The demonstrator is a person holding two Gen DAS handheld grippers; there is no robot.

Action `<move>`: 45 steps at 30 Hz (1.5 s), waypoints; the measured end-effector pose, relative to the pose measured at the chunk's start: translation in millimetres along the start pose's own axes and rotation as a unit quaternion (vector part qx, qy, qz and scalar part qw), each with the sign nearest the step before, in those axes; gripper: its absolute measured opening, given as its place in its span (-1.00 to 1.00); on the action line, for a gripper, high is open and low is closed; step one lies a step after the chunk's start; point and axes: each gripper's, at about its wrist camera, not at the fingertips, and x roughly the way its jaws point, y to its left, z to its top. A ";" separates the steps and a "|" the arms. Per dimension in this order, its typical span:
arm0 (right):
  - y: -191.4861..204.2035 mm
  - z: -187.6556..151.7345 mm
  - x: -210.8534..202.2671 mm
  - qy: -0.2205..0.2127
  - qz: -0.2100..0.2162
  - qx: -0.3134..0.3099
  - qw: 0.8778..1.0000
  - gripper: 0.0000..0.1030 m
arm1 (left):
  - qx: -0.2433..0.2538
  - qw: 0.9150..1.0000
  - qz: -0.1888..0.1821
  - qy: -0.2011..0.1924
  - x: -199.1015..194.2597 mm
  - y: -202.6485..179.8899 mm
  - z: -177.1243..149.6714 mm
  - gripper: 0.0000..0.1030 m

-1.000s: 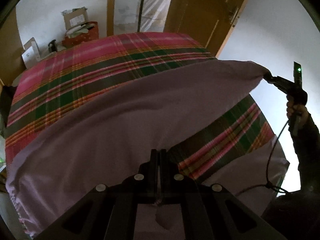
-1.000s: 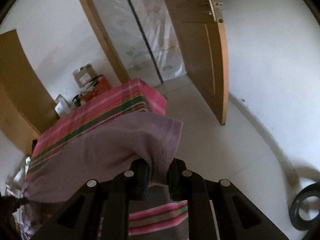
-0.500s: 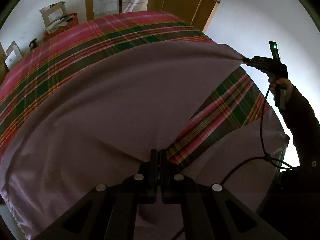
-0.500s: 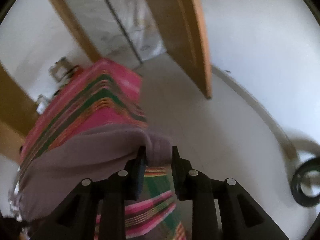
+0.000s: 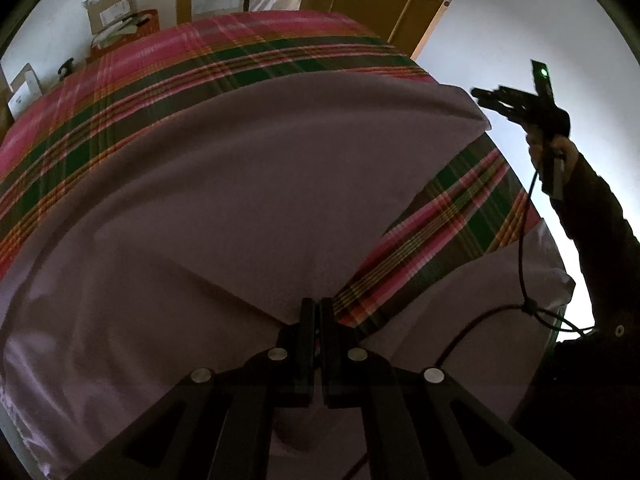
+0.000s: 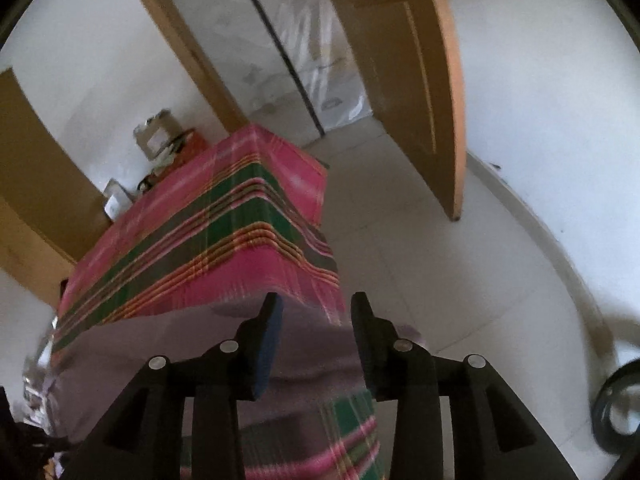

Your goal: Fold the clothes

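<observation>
Towel [image 5: 248, 208] (mauve) lengthwise across plaid bed [image 5: 160, 80], left tool [image 5: 317, 312] clamping its corner, right tool [image 6: 316, 312] spread wide, holding nothing.

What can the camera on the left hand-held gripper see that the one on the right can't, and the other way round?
Only the left view shows the left hand-held gripper shut on the purple cloth, and the person's right hand. Only the right view shows the right hand-held gripper close up, jaws open and empty, plus floor. Both show the plaid-covered table, the cloth and wooden door.

White walls [image 6: 540, 80], pale tiled floor [image 6: 420, 240], open wooden door [image 6: 424, 80].
</observation>
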 end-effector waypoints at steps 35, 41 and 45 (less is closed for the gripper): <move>47.5 35.9 55.9 0.004 -0.051 -0.037 0.998 -0.87 | -0.038 0.996 -0.082 -0.022 11.9 23.9 39.3 -0.90; 55.5 38.7 73.1 0.019 -0.089 -0.052 0.994 -0.87 | -0.049 0.995 -0.087 -0.027 5.4 26.7 36.7 -0.90; 55.0 38.2 67.5 0.021 -0.108 -0.043 0.993 -0.80 | -0.058 0.993 -0.087 -0.045 -12.8 28.1 30.5 -0.90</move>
